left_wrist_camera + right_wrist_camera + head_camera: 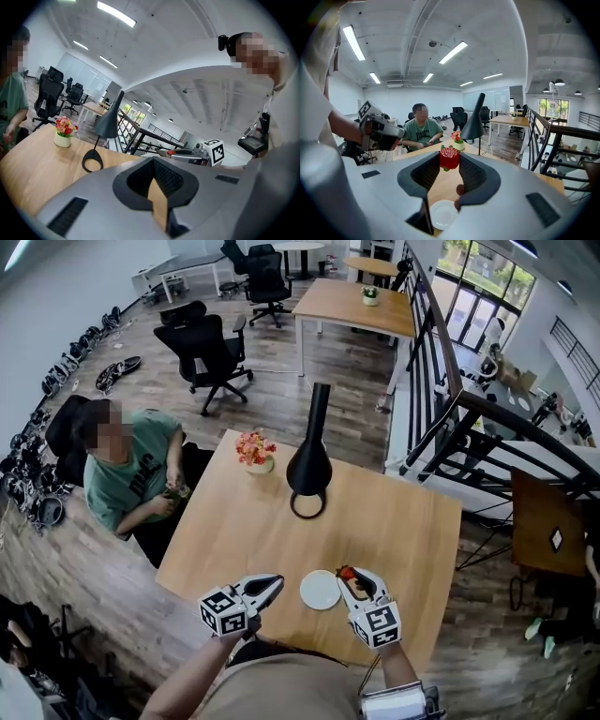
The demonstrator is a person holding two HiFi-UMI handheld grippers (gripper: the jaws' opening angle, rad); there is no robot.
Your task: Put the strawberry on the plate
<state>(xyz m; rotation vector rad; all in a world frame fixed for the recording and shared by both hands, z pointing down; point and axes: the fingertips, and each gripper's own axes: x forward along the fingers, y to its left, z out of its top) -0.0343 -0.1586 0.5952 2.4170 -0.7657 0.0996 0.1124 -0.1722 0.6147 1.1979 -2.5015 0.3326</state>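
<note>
A red strawberry [449, 158] is pinched between the tips of my right gripper [450, 161], which is shut on it and held above the wooden table [394, 531]. The small white plate [321, 590] lies near the table's front edge, just left of that gripper [352, 577]. In the right gripper view the plate [443, 214] shows low down, below and nearer than the berry. My left gripper [274, 582] hovers left of the plate with its jaws closed and nothing in them [153, 159]. The strawberry [172, 152] also shows far off in the left gripper view.
A black cone lamp [309, 465] with a ring base stands mid-table, with a small pot of flowers [255, 452] to its left. A person in a green shirt [127, 470] sits at the table's left side. A black stair railing [450, 418] runs along the right.
</note>
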